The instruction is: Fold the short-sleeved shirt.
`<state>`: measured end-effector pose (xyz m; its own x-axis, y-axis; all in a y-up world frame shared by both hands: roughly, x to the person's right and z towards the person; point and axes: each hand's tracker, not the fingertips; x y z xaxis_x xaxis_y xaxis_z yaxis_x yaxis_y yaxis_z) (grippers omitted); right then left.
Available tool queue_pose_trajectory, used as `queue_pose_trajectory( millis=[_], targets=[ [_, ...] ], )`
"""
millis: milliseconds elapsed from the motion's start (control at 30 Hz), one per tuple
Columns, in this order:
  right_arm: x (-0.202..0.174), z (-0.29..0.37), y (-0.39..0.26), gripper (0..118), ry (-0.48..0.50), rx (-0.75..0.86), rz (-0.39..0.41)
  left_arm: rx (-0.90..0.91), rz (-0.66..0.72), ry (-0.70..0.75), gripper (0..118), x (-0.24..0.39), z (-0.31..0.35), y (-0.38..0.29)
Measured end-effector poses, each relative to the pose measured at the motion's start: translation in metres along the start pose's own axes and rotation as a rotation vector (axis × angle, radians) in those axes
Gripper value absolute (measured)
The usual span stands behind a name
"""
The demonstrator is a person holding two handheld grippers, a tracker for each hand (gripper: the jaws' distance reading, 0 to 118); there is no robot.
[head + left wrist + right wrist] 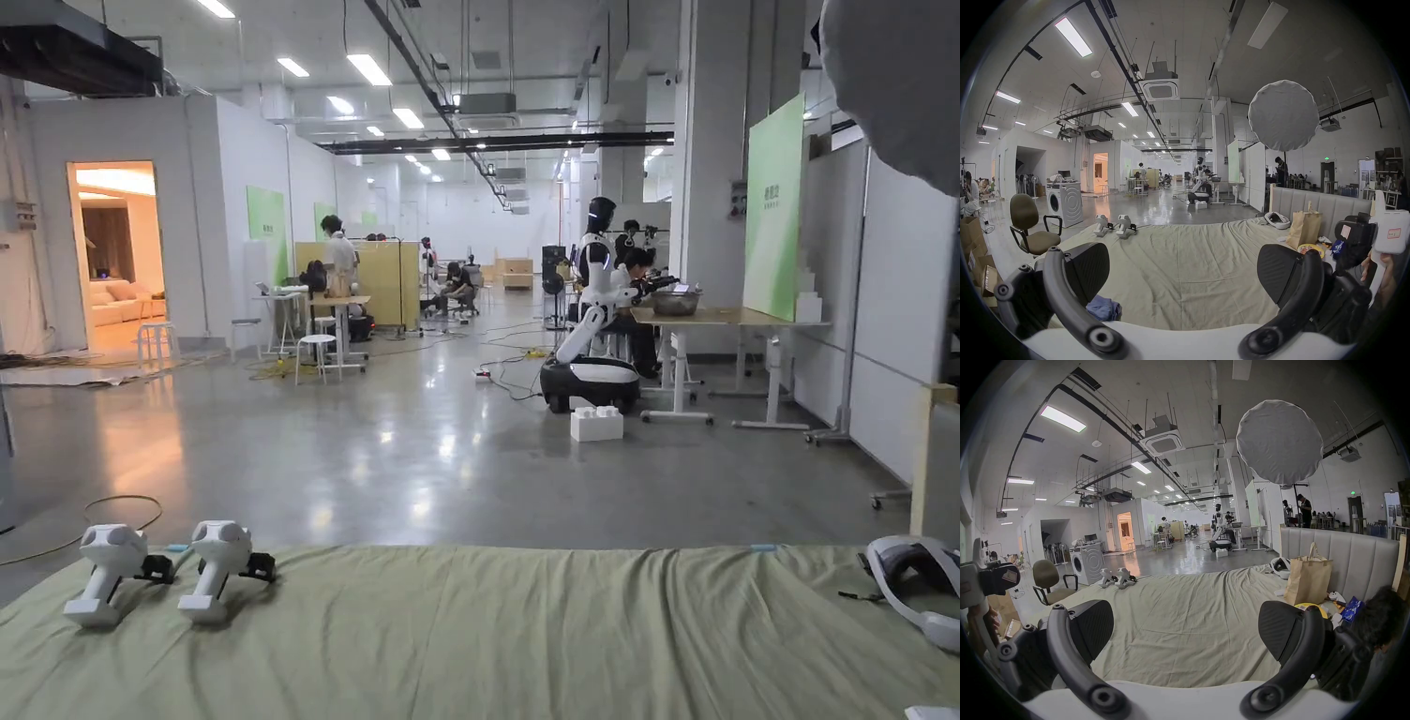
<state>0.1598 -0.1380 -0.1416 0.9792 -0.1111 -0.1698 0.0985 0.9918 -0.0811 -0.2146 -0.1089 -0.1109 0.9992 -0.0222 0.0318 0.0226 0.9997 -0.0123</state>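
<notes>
The surface is a bed [487, 637] covered with a pale green sheet, wrinkled in long soft lines. At its far left edge two white handheld devices [159, 572] lie side by side on the sheet. At the far right edge a white headset [923, 586] rests on the sheet. In the right gripper view a grey padded headboard [1339, 552] stands along the right side of the bed, and before it a brown paper bag [1308, 579] stands upright, with small colourful packets beside it.

Behind the bed there is a big hall with a shiny grey floor [422, 450], white walls and long ceiling lamps. A white humanoid robot [592, 319] stands next to a counter [722, 319], and several persons sit or stand farther back. A washing machine [1064, 204] and an olive office chair [1030, 226] are at the left of the bed. A round white lamp diffuser [1283, 115] hangs above the right side.

The left tool [1182, 272] has its jaws wide apart above the bare sheet and holds nothing. The right tool [1186, 630] has its jaws wide apart as well, also with nothing between them.

A crumpled blue cloth [1103, 308] lies at the near left edge of the bed, just under the left jaw in the left gripper view; whether it is the short-sleeved shirt I cannot tell.
</notes>
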Motion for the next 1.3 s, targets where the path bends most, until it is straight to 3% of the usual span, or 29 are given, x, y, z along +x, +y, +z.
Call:
queue_pose_trajectory(
  millis=[333,1300],
  targets=[
    [-0.01,-0.002,-0.002,118,0.021,-0.007,0.042,-0.021,0.052,-0.027,118,-0.002,0.0,-0.004],
    [-0.013,0.001,0.002,118,0.047,-0.025,0.03,-0.027,0.108,-0.028,118,-0.008,0.001,-0.003]
  ],
)
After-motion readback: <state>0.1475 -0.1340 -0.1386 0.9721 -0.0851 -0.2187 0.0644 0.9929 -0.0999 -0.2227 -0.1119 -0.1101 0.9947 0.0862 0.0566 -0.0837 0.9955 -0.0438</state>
